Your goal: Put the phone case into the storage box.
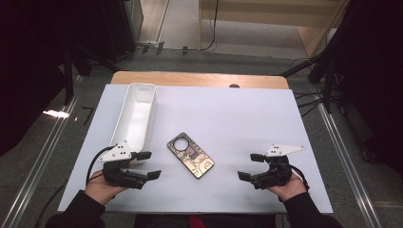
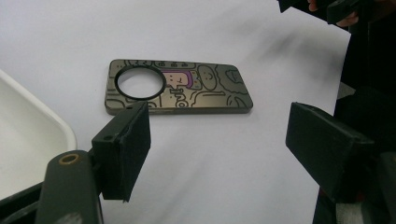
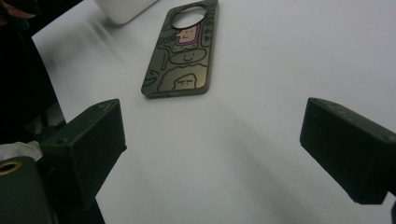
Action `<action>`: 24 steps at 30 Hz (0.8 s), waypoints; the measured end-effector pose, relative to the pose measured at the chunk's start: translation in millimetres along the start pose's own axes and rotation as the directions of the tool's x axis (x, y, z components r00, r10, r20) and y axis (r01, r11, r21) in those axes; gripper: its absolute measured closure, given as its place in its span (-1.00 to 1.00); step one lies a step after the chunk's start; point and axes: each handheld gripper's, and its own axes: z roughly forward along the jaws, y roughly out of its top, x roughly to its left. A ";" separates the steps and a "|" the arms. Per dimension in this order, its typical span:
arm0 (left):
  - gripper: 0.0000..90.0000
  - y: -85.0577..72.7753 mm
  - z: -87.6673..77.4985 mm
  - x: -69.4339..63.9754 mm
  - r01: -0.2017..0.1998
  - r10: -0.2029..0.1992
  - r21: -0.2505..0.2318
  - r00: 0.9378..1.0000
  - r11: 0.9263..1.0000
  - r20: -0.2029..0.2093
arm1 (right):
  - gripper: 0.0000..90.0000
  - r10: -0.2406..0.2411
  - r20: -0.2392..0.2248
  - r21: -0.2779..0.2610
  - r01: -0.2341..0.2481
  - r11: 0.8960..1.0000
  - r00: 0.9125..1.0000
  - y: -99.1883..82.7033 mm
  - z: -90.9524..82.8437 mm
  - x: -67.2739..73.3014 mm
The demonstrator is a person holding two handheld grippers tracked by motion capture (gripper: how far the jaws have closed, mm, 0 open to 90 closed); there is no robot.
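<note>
Left gripper [image 1: 148,165], right gripper [image 1: 250,166] agape, flanking phone case [image 1: 190,155].

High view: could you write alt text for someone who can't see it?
A patterned phone case lies flat mid-table on a white sheet, between two hand-held black tools, left tool and right tool, both open and empty. A long white tray sits to the left, behind the left tool.

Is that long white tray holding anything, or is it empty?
Empty: the high view shows the white tray with a bare inside; the phone case lies outside it.
</note>
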 end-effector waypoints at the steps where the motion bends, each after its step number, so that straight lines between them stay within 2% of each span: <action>1: -0.51 0.0 0.0 0.0 0.000 0.000 0.000 1.000 1.000 0.000 | -0.87 0.000 0.000 0.000 0.000 1.000 1.000 0.0 0.0 0.0; 7: -0.51 0.2 0.7 -0.3 -0.005 0.005 0.005 1.000 1.000 0.005 | -0.87 -0.007 0.015 0.008 0.007 1.000 1.000 3.2 5.1 -1.0; 9: -0.51 0.1 0.0 0.5 -0.003 0.003 0.003 1.000 1.000 0.003 | -0.87 -0.027 0.022 -0.003 0.028 1.000 0.999 7.2 8.4 0.3; 14: -0.51 0.0 -0.6 0.5 -0.003 0.003 0.001 1.000 1.000 0.000 | -0.87 -0.025 0.018 -0.029 0.026 0.999 1.000 11.6 10.5 0.9; 16: -0.51 0.1 -0.7 0.6 0.000 0.000 0.001 1.000 1.000 0.000 | -1.00 -0.052 0.033 -0.056 0.054 0.997 0.998 14.5 12.2 1.5; 19: -0.51 0.4 -1.0 0.5 0.003 -0.003 -0.004 1.000 1.000 -0.001 | -1.00 -0.073 0.054 -0.076 0.077 0.994 0.996 18.9 12.0 4.1; 21: -0.51 0.3 -1.1 0.6 0.005 -0.005 -0.004 1.000 1.000 0.000 | -1.00 -0.068 0.075 -0.075 0.073 0.994 0.995 21.5 12.5 4.8; 24: -0.51 0.3 -1.1 0.7 0.005 -0.005 -0.003 1.000 1.000 0.000 | -1.00 -0.058 0.075 -0.069 0.063 0.996 0.996 22.8 13.8 3.5</action>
